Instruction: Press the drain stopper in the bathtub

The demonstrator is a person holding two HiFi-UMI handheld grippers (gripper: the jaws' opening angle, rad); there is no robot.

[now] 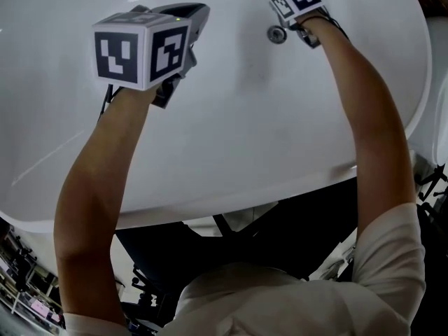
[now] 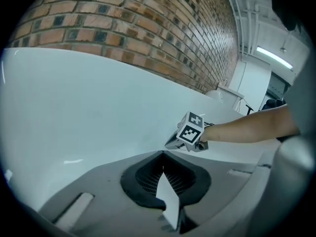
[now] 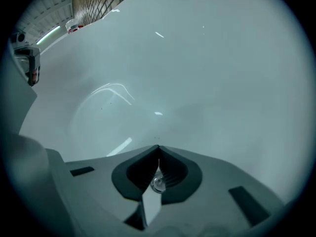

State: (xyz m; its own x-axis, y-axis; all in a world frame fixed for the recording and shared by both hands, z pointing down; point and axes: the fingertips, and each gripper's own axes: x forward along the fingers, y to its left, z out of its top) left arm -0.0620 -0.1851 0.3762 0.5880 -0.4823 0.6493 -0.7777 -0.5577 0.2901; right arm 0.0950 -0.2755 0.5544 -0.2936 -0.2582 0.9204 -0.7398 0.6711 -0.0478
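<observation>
In the head view, the round chrome drain stopper (image 1: 277, 34) sits in the floor of the white bathtub (image 1: 266, 138). My right gripper (image 1: 283, 24) reaches down to it, tips right beside or on it, partly hidden under its marker cube. The right gripper view shows that gripper (image 3: 158, 148) shut, and the shiny stopper (image 3: 158, 184) shows through the hollow behind the closed tips. My left gripper (image 1: 200, 8) hovers over the tub's left side, away from the stopper. Seen from its own camera, the left gripper (image 2: 163, 153) is shut and holds nothing, and the right gripper (image 2: 170, 142) lies ahead.
The tub's rim (image 1: 210, 212) runs in front of the person's body. A brick wall (image 2: 148, 23) rises behind the tub. Smooth white tub surface (image 3: 197, 73) surrounds the drain on all sides.
</observation>
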